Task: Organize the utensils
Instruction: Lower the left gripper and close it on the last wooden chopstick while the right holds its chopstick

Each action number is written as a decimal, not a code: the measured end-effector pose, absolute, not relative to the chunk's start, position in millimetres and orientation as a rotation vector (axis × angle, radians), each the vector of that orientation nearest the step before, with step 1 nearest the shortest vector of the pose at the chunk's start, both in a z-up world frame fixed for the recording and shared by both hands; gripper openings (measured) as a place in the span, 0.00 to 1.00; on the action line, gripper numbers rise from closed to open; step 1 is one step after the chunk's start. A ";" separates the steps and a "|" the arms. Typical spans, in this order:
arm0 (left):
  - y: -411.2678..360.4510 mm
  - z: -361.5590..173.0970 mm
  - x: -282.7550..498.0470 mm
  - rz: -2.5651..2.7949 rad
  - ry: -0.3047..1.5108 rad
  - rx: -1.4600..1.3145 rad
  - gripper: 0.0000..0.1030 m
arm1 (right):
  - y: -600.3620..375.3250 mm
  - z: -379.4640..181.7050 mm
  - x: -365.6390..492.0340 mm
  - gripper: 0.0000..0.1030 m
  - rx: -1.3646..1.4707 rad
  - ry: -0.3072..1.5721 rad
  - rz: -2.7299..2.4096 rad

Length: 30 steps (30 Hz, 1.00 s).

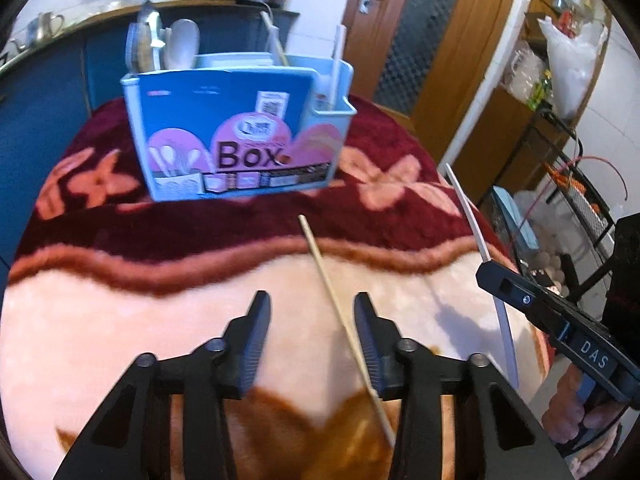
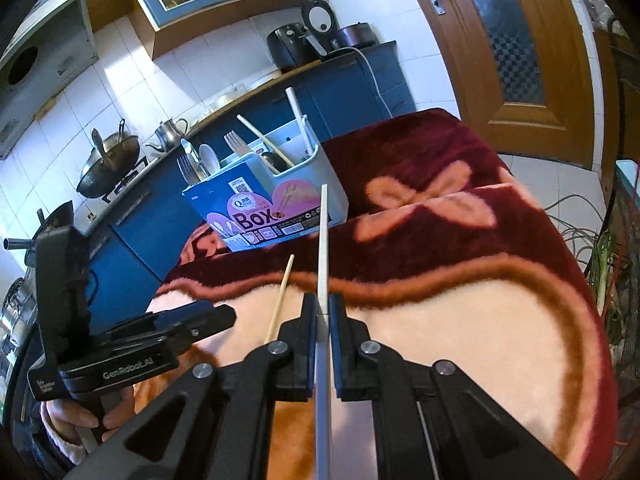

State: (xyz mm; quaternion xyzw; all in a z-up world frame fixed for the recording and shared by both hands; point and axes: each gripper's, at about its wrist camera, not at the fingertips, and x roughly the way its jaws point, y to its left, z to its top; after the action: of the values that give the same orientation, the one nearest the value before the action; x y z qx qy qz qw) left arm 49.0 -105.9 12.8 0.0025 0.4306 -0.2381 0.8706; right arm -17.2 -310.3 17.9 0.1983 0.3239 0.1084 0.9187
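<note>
Left gripper [image 1: 312, 320]: jaws apart, gripping nothing; low over the pale pink part of the blanket. Its black body also shows at the left of the right wrist view [image 2: 160, 332].

Right gripper [image 2: 323, 312]: jaws pressed together on the white plastic chopstick [image 2: 322, 248]; the stick runs between the pads and points far, toward the box. In the left wrist view the same gripper [image 1: 490, 268] sits at the right with the white stick [image 1: 466, 208] rising past its tip.

Thin wooden chopstick [image 1: 340, 312]: lying flat on the blanket, slanted from far left to near right; it passes between the left gripper's open fingers, close to the right-hand finger [image 1: 370, 340], whether touching cannot be told. Seen also at [image 2: 280, 300], just left of the right gripper.

Light blue plastic utensil box with a "Box" label card [image 1: 240, 136]: stands upright at the far side of the blanket, well apart from both grippers; same box at [image 2: 264, 204].

Box contents: metal forks and spoons [image 2: 198, 162] in the left section; a wooden chopstick [image 2: 264, 140] and a white chopstick [image 2: 300, 122] leaning in the right sections.

Plush maroon and pink floral blanket [image 1: 120, 300]: covers the table.
</note>
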 end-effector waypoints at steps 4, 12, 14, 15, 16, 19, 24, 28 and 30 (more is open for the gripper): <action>-116.8 8.6 55.8 -0.523 0.960 0.014 0.27 | -315.3 12.0 -21.7 0.08 0.427 0.651 0.213; -133.0 -9.1 75.5 -0.551 1.113 0.003 0.18 | -326.7 3.4 -26.9 0.08 0.465 0.648 0.211; -136.2 -12.4 80.1 -0.550 1.146 0.010 0.16 | -328.2 2.0 -27.5 0.08 0.471 0.648 0.212; -137.8 -13.5 83.1 -0.548 1.163 0.010 0.15 | -328.7 1.3 -27.7 0.08 0.472 0.648 0.213; -139.3 -14.2 85.7 -0.548 1.179 0.009 0.14 | -329.2 0.8 -27.8 0.08 0.474 0.648 0.214; -139.7 -16.2 93.2 -0.545 1.217 -0.010 0.08 | -330.4 -0.3 -28.0 0.08 0.477 0.648 0.218; -133.2 -16.5 96.0 -0.552 1.232 -0.059 0.04 | -330.6 -1.6 -27.7 0.08 0.478 0.650 0.222; -124.5 -11.2 92.6 -0.575 1.194 -0.103 0.04 | -328.7 -1.8 -26.8 0.08 0.474 0.652 0.224; -118.2 -6.2 89.9 -0.574 1.168 -0.115 0.04 | -327.5 -1.9 -25.9 0.07 0.462 0.658 0.221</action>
State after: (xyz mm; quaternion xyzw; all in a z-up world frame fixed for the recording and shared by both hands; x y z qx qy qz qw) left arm 89.9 -118.2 -6.2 -0.0536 0.5433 -0.2669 0.7942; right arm -25.9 -327.5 -1.9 0.2246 0.3196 0.1071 0.9143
